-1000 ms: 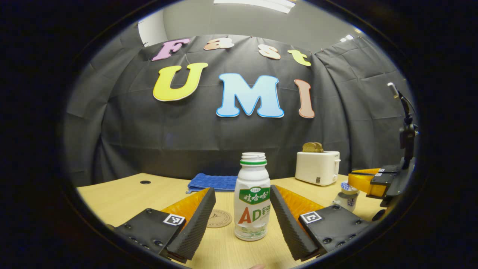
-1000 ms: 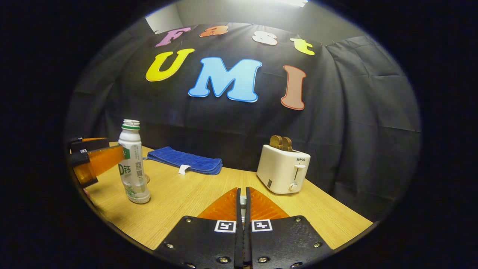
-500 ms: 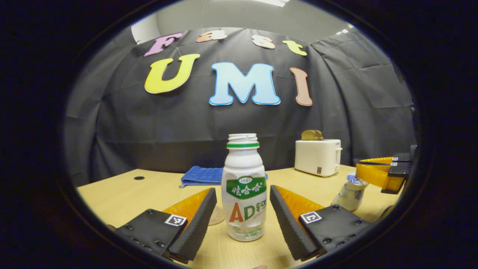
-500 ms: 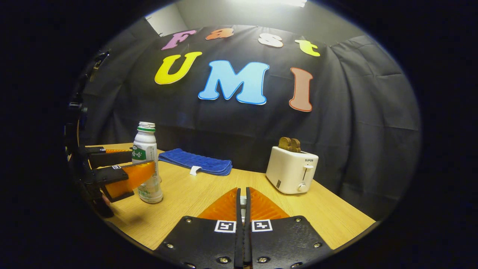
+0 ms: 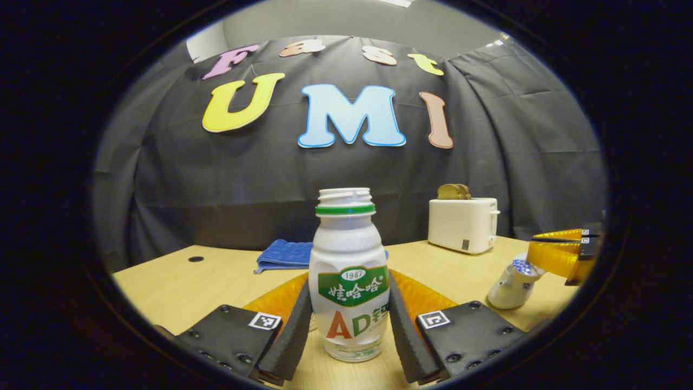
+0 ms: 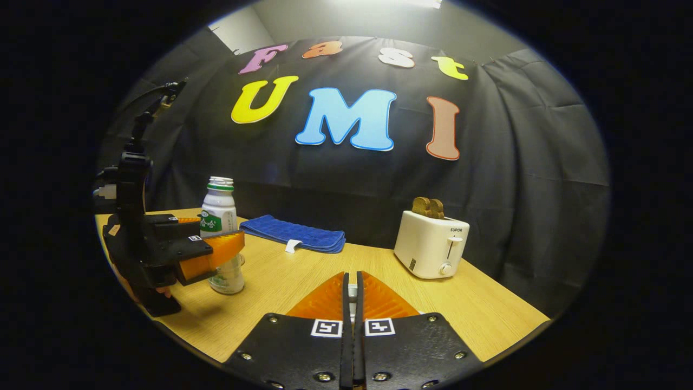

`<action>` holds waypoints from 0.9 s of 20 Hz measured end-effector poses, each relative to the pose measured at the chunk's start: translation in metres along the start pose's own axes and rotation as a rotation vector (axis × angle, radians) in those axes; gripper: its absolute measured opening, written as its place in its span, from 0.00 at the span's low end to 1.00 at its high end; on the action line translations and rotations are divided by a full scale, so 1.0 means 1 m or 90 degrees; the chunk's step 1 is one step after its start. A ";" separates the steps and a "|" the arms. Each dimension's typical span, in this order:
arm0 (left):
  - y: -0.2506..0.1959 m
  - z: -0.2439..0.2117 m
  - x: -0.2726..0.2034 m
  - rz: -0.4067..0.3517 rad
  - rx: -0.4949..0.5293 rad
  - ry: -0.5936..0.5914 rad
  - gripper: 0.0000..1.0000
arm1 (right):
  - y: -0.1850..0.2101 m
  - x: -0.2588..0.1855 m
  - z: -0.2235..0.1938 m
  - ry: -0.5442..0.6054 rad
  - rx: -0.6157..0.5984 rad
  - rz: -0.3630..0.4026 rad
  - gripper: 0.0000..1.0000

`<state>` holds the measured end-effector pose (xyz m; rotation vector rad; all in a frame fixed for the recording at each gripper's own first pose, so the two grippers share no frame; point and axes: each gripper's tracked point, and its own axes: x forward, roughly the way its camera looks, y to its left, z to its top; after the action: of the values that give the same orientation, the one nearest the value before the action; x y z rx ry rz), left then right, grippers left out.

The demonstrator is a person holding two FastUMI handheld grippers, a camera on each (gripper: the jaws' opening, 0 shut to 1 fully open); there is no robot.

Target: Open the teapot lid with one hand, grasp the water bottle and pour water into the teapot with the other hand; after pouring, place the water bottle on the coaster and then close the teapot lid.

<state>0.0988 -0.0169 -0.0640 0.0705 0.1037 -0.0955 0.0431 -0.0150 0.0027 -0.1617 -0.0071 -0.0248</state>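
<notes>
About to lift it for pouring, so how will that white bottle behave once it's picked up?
The bottle looks like thin plastic, so a hard squeeze may dent it. It has no cap, so tilting could spill. Being tall with a narrow base, it may tip if nudged.

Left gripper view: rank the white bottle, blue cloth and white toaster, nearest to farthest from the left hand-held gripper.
1. White plastic bottle with green label: between the left hand-held gripper fingers, centre.
2. Folded blue cloth: behind the bottle, slightly left.
3. White toaster holding toast: far right, by the wall.
</notes>
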 end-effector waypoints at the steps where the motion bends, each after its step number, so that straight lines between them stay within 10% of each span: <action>1: -0.001 0.001 -0.002 0.002 0.010 0.002 0.80 | 0.003 -0.005 0.002 -0.002 0.000 0.008 0.01; 18: -0.054 0.004 -0.004 0.005 0.287 0.034 0.75 | -0.004 -0.162 -0.013 -0.040 0.092 0.025 0.01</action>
<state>0.0900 -0.0704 -0.0634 0.5232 0.1339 -0.1074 -0.1189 -0.0169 -0.0106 -0.0186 -0.0683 0.0204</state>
